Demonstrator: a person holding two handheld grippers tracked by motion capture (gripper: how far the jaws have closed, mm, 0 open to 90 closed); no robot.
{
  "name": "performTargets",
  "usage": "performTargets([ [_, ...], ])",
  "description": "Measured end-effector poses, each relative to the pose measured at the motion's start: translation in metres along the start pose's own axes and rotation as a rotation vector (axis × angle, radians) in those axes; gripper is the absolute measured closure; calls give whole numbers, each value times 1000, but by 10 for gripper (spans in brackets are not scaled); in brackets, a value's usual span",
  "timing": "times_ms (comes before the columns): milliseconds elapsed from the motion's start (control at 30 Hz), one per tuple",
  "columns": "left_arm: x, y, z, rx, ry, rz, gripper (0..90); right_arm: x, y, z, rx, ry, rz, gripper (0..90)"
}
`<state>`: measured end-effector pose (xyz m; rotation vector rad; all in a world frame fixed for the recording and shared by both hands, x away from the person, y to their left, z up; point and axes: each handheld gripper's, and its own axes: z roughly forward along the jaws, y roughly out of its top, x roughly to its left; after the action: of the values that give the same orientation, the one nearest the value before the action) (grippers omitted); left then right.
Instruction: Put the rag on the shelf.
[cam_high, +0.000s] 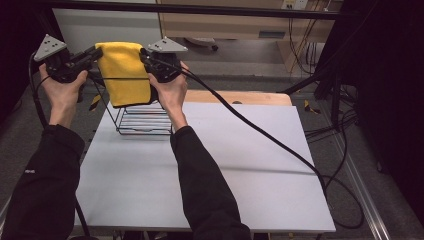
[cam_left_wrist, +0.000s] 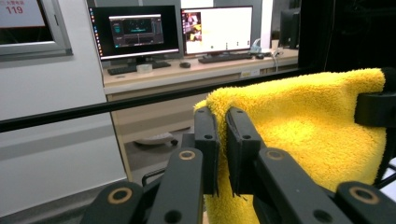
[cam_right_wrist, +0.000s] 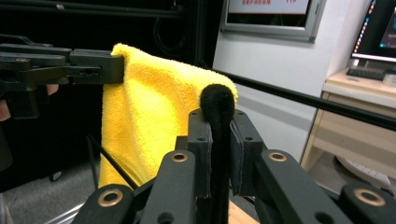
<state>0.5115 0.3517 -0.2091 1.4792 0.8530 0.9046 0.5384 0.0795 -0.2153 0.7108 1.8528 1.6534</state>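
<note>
Yellow cloth (cam_high: 124, 72) hangs stretched between my two tools, held up above the black wire rack (cam_high: 142, 119) that stands on the white worktop (cam_high: 210, 170). Its top edge runs level from one tool to the other, so its upper side lies across, side to side over the rack, while the rest of it falls straight down toward the rack's wires; in the high view the drop looks longer than the span, so the long axis points down. My left tool (cam_high: 94, 52) has its jaws pinched nearly together on the cloth's left upper corner, and in the left gripper view (cam_left_wrist: 223, 140) the fluffy edge rises just beyond the jaw tips. My right tool (cam_high: 146, 54) has its jaws closed on the right upper corner, and in the right gripper view (cam_right_wrist: 218, 135) a dark rolled edge of the cloth stands squeezed between them, with the yellow face spreading away to the other tool. Both tools sit above the rack's far side, level with each other. The lower hem of the cloth hangs over the rack's upper wires; I cannot tell whether it touches them.
</note>
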Motion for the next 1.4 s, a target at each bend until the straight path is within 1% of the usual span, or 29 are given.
performTargets([
  [100,-1,4,-5,-16,-8,-1,836,2,3,-4,-25,6,-2,812],
  [200,-3,8,-7,-23,-15,6,836,1,5,-7,-36,5,-11,812],
  [300,-4,9,-9,-28,-21,3,836,3,7,-9,-42,4,-21,811],
  [367,-4,8,-10,-25,-26,2,836,4,7,-11,-40,5,-25,811],
  [433,-4,7,-13,-19,-33,-2,835,7,7,-13,-36,9,-43,810],
  [633,-5,6,-22,-9,-45,-7,834,11,7,-17,-36,17,-46,809],
  [733,-6,6,-25,-5,-54,-8,833,14,7,-20,-31,21,-57,807],
  [833,-7,5,-29,4,-65,-8,832,17,6,-23,-22,27,-68,805],
  [933,-8,5,-32,16,-76,-2,831,17,4,-27,-15,40,-57,804],
  [1000,-10,4,-34,33,-79,6,828,17,1,-29,0,52,-50,804],
  [1067,-12,4,-35,49,-80,10,827,18,0,-30,5,56,-51,804],
  [1200,-13,2,-41,76,-87,22,824,21,-2,-34,24,72,-67,802],
  [1267,-14,0,-43,94,-99,12,820,23,-3,-36,43,83,-85,801],
  [1333,-14,-2,-46,108,-95,24,818,24,-3,-37,53,86,-89,800],
  [1367,-15,-4,-47,115,-103,21,816,25,-3,-38,61,90,-93,799],
  [1400,-16,-5,-49,121,-99,23,811,27,-4,-39,78,98,-105,797],
])
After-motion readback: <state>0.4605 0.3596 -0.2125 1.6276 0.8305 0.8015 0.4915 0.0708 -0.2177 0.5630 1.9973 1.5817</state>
